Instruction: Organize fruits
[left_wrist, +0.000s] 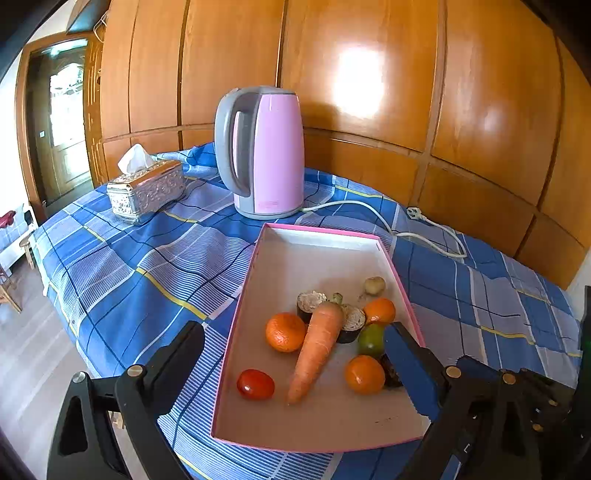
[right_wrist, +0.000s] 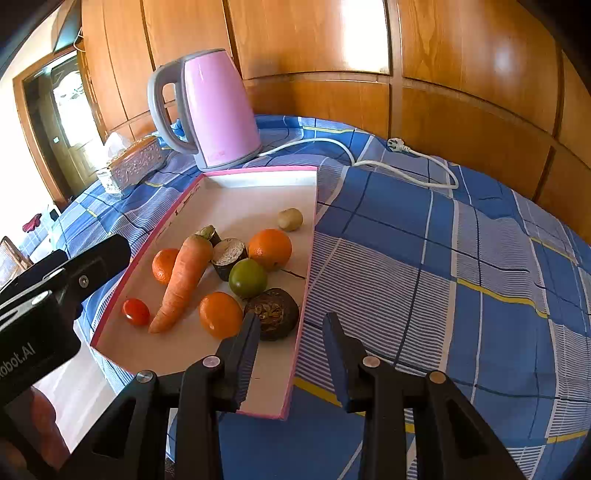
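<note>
A pink-rimmed shallow box (left_wrist: 295, 258) (right_wrist: 243, 192) lies on the blue checked tablecloth. It holds a carrot (left_wrist: 317, 347) (right_wrist: 183, 280), three oranges (left_wrist: 285, 331) (right_wrist: 221, 314), a red tomato (left_wrist: 255, 384) (right_wrist: 136, 312), a green fruit (left_wrist: 370, 339) (right_wrist: 247, 277), a dark wrinkled fruit (right_wrist: 273, 314), two dark cut pieces (right_wrist: 229, 255) and a small pale root (left_wrist: 375, 285) (right_wrist: 290, 219). My left gripper (left_wrist: 295, 354) is open wide, straddling the box's near end. My right gripper (right_wrist: 290, 338) is open and empty over the box's right rim, next to the dark fruit.
A pink electric kettle (left_wrist: 264, 155) (right_wrist: 216, 110) stands behind the box, its white cord and plug (left_wrist: 417, 214) (right_wrist: 400, 146) trailing right. A silver tissue box (left_wrist: 146, 192) (right_wrist: 133, 166) sits at the left. Wooden wall panels back the table. The table edge drops off at left.
</note>
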